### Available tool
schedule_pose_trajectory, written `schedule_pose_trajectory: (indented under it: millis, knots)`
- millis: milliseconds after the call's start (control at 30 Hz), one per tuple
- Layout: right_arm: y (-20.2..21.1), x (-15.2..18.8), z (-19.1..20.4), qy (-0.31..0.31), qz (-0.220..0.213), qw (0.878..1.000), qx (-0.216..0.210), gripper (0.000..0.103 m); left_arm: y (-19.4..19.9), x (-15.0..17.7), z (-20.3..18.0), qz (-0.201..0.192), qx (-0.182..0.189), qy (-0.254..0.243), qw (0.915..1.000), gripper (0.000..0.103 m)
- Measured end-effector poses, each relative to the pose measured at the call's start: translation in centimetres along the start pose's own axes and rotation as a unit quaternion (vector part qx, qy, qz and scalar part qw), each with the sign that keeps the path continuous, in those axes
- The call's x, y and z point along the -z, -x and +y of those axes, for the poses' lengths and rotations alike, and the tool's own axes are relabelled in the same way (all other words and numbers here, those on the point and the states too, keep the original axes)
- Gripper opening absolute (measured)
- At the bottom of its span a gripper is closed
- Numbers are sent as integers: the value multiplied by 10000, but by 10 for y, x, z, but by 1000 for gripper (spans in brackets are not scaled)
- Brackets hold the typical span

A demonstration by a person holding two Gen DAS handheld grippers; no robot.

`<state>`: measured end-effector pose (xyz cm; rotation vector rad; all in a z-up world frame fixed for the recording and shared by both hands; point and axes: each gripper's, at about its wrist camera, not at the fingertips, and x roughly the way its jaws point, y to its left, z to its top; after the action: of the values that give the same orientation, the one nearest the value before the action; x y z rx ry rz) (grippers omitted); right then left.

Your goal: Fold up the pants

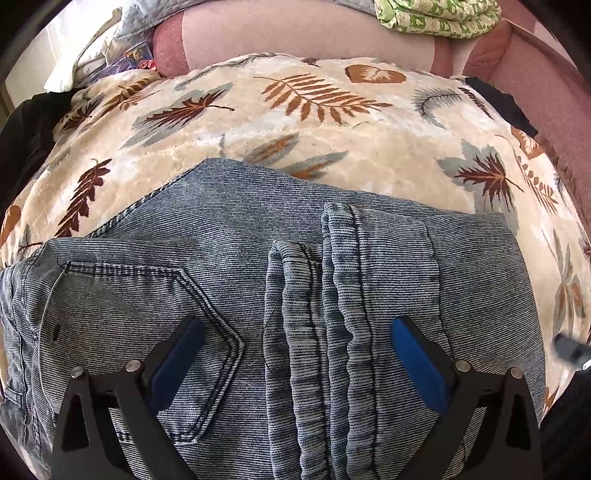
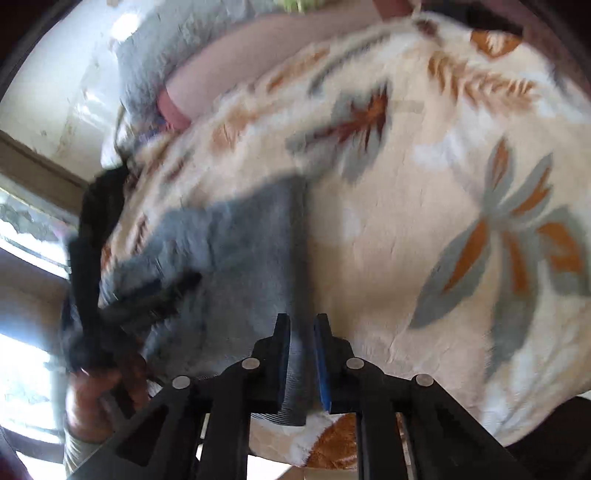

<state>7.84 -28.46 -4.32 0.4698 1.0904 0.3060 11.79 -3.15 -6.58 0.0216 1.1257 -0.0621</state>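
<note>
The jeans [image 1: 295, 295] lie half folded on the blanket [image 1: 332, 147]. The left gripper [image 1: 295, 332] hovers wide open, holding nothing. The right gripper [image 2: 301, 332] pinches a jeans edge; a fast pull may slip it loose and undo the fold.

I was working in a home, likely a bedroom or living room: a plush leaf-patterned blanket [image 1: 369, 147] filled the middle of the frame over a pink upholstered sofa or bed [image 1: 295, 37], with folded green bedding [image 1: 436, 16] at upper right.
</note>
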Motion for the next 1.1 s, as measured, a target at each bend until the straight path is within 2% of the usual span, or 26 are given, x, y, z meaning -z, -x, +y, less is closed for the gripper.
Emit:
schedule_pose_trajectory:
  millis: [100,200,233,300,333,367,400,467,500,567,633,667,700,733,767,833,900,933,967,1033,1067,1100]
  knots:
    - [0,-23,6,-173,-19,9983,-551,17,0,-1,1,0,18,7,10000,102]
    - [-30,-44,11,-337,273,9946,-939,17,1,-1,2,-8,35,13,10000,102]
    - [-44,-47,8,-356,379,9957,-770,17,1,-1,1,-5,19,11,10000,102]
    - [-79,-46,-7,-559,886,9940,-324,14,1,-1,1,-19,34,19,10000,102]
    - [-86,-42,-19,-891,851,9915,-419,10,1,-1,0,-18,30,9,10000,102]
    - [-81,-41,-20,-939,764,9914,-489,7,1,0,0,-40,32,-16,10000,102]
    - [-70,-39,-14,-791,587,9940,-468,14,1,0,0,-62,55,0,10000,102]
    - [-58,-35,0,-477,404,9971,-423,17,1,0,0,-79,65,-3,9999,102]
    - [-57,-32,5,-309,397,9977,-447,24,1,-1,-1,-86,52,-16,9999,102]
    - [-66,-27,4,-102,627,9980,-71,34,3,-3,1,-84,110,61,9999,102]
    - [-65,-26,2,-209,566,9981,-102,34,13,-4,8,-158,320,211,9991,102]
    - [-59,-26,8,-116,505,9986,-89,35,26,-2,16,-318,476,372,9977,102]
    - [-53,-25,15,32,413,9991,-69,40,37,1,25,-482,593,506,9958,102]
    - [-47,-22,24,204,313,9993,-16,43,58,9,42,-782,781,773,9909,102]
    - [-43,-19,31,367,260,9990,4,49,68,14,53,-918,847,953,9876,102]
    - [-38,-14,49,616,268,9977,-109,52,96,36,96,-1235,1049,1576,9741,102]
    - [-39,-8,61,703,336,9966,-250,54,114,62,142,-1377,1029,2343,9568,102]
    - [-43,-6,69,762,373,9958,-332,54,120,74,163,-1414,1040,2743,9455,102]
    - [-47,-5,80,829,435,9946,-450,54,126,94,191,-1406,1144,3311,9260,102]
    - [-61,-2,104,960,617,9913,-659,55,131,120,221,-1349,1398,3940,8984,102]
    - [-64,1,112,1043,678,9898,-700,55,134,138,236,-1363,1562,4281,8796,102]
    - [-70,3,123,1152,748,9879,-721,55,135,149,243,-1385,1615,4479,8684,102]
